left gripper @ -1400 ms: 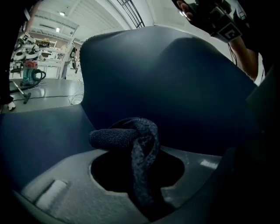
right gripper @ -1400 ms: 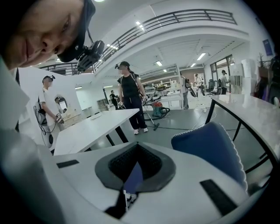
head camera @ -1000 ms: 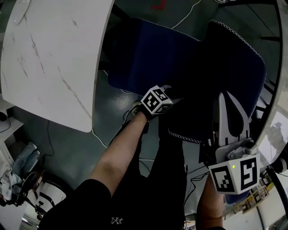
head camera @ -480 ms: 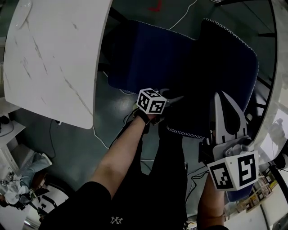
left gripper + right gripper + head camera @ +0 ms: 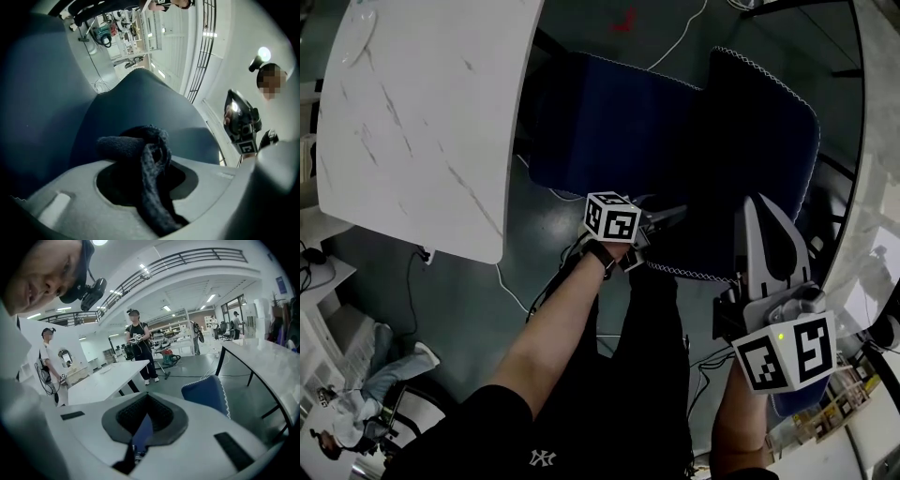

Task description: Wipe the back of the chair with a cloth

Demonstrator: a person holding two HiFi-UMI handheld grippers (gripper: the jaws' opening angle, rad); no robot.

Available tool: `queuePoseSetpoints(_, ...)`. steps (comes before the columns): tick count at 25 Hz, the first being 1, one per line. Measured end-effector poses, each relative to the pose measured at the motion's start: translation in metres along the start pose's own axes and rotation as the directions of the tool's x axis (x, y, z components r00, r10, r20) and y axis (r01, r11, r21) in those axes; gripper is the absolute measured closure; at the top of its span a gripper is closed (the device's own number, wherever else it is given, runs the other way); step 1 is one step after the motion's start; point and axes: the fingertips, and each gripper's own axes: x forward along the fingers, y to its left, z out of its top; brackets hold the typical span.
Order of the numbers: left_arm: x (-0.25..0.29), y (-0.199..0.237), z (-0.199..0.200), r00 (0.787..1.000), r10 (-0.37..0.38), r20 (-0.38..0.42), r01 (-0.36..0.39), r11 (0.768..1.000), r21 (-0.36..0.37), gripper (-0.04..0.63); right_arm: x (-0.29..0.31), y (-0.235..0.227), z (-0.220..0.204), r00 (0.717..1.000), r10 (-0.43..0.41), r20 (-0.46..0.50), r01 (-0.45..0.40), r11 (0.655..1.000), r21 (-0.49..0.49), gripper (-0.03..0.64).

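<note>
- We hold two grippers. The left gripper is clamped on our one dark cloth, at the near edge of the single blue chair's back.
- The right gripper has its jaws nearly together and holds nothing.

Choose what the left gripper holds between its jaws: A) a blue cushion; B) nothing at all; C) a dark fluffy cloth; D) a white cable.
C: the left gripper view shows a dark fluffy cloth bunched between the closed jaws of the left gripper, in front of the blue padded chair back.
</note>
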Motion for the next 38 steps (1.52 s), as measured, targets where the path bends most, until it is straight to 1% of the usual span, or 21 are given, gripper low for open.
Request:
queuePoseSetpoints(7, 0.009, -0.043, 0.013, 0.999, -0.022, -0.023, 0.023, 1.0, 0.009, 0.489, -0.011, -0.003, 0.006, 1.0, -0.01, -0.004, 0.01, 0.999, 0.039, 0.604)
queuePoseSetpoints(10, 0.012, -0.06, 0.02, 0.999, -0.036, -0.01, 0.036, 0.999, -0.027, 0.489, -0.016, -0.008, 0.012, 1.0, -0.009, -0.001, 0.009, 0.998, 0.069, 0.604)
queuePoseSetpoints(12, 0.013, -0.073, 0.026, 0.998, -0.056, 0.007, 0.056, 0.997, -0.05, 0.489, -0.018, -0.01, 0.016, 1.0, -0.008, -0.003, 0.008, 0.997, 0.071, 0.604)
queuePoseSetpoints(14, 0.016, -0.086, 0.032, 0.997, -0.077, 0.015, 0.078, 0.995, -0.056, 0.488, -0.02, -0.011, 0.02, 1.0, -0.004, -0.006, 0.004, 0.998, 0.066, 0.604)
queuePoseSetpoints(18, 0.026, -0.11, 0.041, 0.993, -0.12, 0.005, 0.12, 0.992, -0.041, 0.489, -0.02, -0.013, 0.029, 1.0, 0.013, 0.0, -0.013, 0.998, 0.059, 0.604)
queuePoseSetpoints(22, 0.031, -0.119, 0.043, 0.991, -0.132, -0.015, 0.131, 0.991, -0.038, 0.489, -0.018, -0.018, 0.036, 1.0, 0.027, 0.016, -0.028, 0.998, 0.063, 0.604)
queuePoseSetpoints(26, 0.034, -0.137, 0.047, 0.986, -0.166, -0.011, 0.165, 0.985, -0.05, 0.489, -0.018, -0.026, 0.043, 0.999, 0.032, 0.036, -0.035, 0.996, 0.088, 0.604)
queuePoseSetpoints(29, 0.036, -0.152, 0.05, 0.982, -0.188, -0.013, 0.188, 0.981, -0.042, 0.489, -0.018, -0.029, 0.048, 0.998, 0.039, 0.049, -0.044, 0.994, 0.098, 0.604)
queuePoseSetpoints(31, 0.036, -0.16, 0.057, 0.98, -0.198, -0.001, 0.198, 0.98, -0.034, 0.489, -0.018, -0.03, 0.052, 0.997, 0.046, 0.059, -0.052, 0.994, 0.1, 0.604)
queuePoseSetpoints(33, 0.035, -0.166, 0.067, 0.98, -0.199, 0.021, 0.2, 0.98, -0.02, 0.489, -0.017, -0.031, 0.056, 0.997, 0.045, 0.064, -0.05, 0.995, 0.084, 0.604)
queuePoseSetpoints(35, 0.033, -0.168, 0.077, 0.98, -0.193, 0.04, 0.193, 0.981, 0.001, 0.489, -0.017, -0.033, 0.059, 0.998, 0.029, 0.063, -0.032, 0.999, 0.04, 0.604)
queuePoseSetpoints(38, 0.024, -0.156, 0.094, 0.986, -0.147, 0.074, 0.144, 0.988, 0.045, 0.489, -0.017, -0.035, 0.065, 0.998, -0.004, 0.064, 0.007, 0.999, -0.05, 0.604)
